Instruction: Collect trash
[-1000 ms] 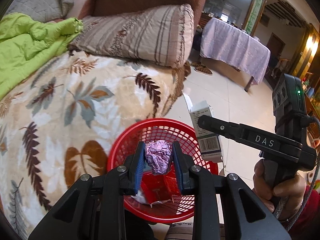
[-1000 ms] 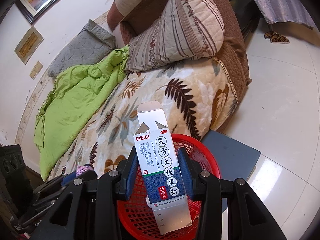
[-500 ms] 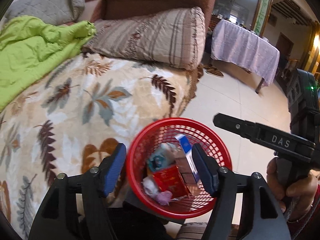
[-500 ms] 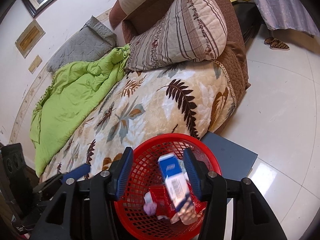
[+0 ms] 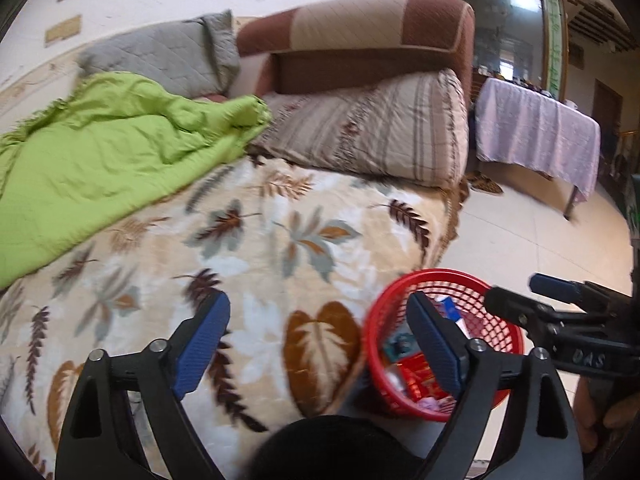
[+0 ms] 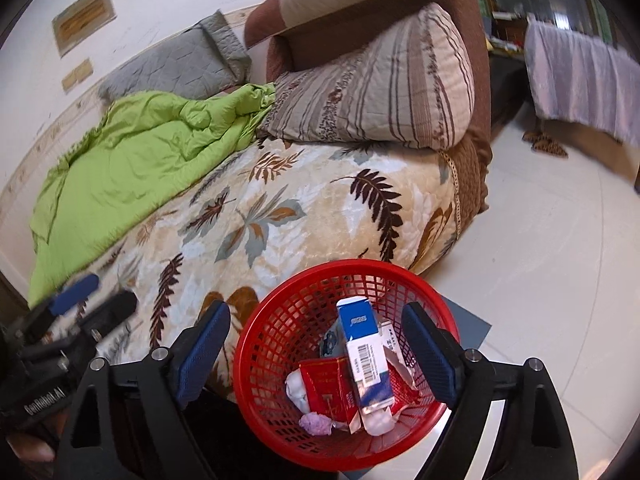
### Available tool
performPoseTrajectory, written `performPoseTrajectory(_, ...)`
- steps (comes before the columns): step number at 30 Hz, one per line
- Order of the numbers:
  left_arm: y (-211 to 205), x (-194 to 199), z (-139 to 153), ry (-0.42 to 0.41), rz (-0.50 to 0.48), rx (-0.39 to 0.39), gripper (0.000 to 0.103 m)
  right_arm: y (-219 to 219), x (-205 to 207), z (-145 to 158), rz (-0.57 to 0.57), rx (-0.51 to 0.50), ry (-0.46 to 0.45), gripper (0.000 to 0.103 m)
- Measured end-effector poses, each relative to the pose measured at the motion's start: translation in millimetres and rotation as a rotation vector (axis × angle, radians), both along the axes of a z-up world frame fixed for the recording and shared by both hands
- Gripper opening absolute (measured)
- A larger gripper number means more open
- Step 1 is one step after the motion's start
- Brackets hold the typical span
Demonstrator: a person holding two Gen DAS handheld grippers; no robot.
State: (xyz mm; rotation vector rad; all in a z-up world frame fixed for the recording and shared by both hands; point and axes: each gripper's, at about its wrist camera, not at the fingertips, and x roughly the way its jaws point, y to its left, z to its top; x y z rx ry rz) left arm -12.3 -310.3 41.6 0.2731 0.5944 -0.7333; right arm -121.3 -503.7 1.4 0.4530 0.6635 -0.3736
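**A:** Now, what do your two tools hold?

**B:** Nothing. Your left gripper stands with its blue pads spread wide, empty, over the leaf-patterned beige blanket. Your right gripper is equally wide and empty, hanging above the round red plastic mesh basket.

**A:** What has changed since a second ago?

**B:** A second ago, your left gripper pinched the crumpled purple foil ball and your right gripper clasped the blue-and-white cardboard medicine box. Both now lie inside the basket. The box leans across a red packet; the foil ball sits at the near wall, beside white crumpled paper. Your left gripper has also swung away from the basket toward the bed.

**A:** Where does the basket stand?

**B:** On the pale tiled floor, against the bed's corner, partly over a flat grey mat.

**A:** What does that mean for the task?

**B:** Judging by this, both releases succeeded. No loose trash shows on the blanket, the green quilt or the striped pillow, so collection looks nearly or fully done; areas outside both views cannot be checked.
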Motion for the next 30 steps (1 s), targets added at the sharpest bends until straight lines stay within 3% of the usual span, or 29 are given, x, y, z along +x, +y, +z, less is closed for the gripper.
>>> performPoseTrajectory(3,21,1,2,-0.019,0.035,0.0,0.094,22,0,5,0.025,-0.051,0.021,0.097)
performPoseTrajectory(16,95,-6,-9,-0.092,0.155,0.054,0.099,103,4,14,0.127,-0.163,0.054,0.099)
performPoseTrajectory(30,118,-1,-8,-0.071,0.198,0.009,0.099,118,-7,14,0.092,-0.195,0.076,0.099)
